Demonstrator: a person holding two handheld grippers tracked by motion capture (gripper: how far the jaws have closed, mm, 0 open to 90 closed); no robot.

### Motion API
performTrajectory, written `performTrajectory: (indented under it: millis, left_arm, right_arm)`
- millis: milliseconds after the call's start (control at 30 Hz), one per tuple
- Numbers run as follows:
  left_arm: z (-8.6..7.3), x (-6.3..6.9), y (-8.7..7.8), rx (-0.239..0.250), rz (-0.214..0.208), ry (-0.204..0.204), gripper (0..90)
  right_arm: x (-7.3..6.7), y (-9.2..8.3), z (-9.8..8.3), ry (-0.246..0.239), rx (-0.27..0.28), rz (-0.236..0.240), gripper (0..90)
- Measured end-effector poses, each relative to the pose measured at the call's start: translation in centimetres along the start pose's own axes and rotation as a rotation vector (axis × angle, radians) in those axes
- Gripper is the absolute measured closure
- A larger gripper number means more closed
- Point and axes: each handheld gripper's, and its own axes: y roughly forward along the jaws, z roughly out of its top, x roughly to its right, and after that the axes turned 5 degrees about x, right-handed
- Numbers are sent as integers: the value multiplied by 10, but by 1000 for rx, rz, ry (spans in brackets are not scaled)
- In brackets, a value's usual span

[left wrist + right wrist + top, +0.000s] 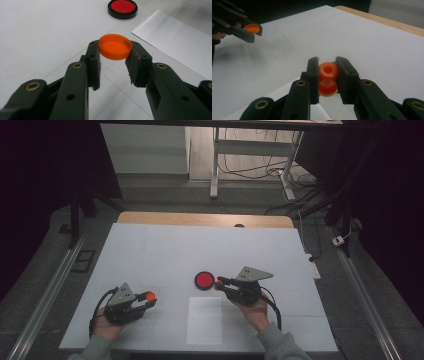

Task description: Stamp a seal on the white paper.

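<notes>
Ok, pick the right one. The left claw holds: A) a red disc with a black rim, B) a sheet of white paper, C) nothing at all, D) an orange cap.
D: the left claw is clamped on the orange cap between its pads, while the black-rimmed red disc and the white paper lie apart on the table.

The desk (pixel 150 250) has a white top marked by faint seam lines, and a strip of bare wood shows along its far edge. A round black-rimmed dish with a red centre (pixel 204 280) lies flat on the desk, slightly right of the middle. A white sheet of paper (pixel 204 320) lies flat near the front edge, just nearer than the dish and apart from it.
</notes>
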Motion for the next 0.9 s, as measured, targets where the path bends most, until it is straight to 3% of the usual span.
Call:
performTrajectory:
  millis: [900]
  left_arm:
    - [1,1,0,-1,-8,6,648]
  right_arm:
    - [-23,-5,-12,-18,-49,66,722]
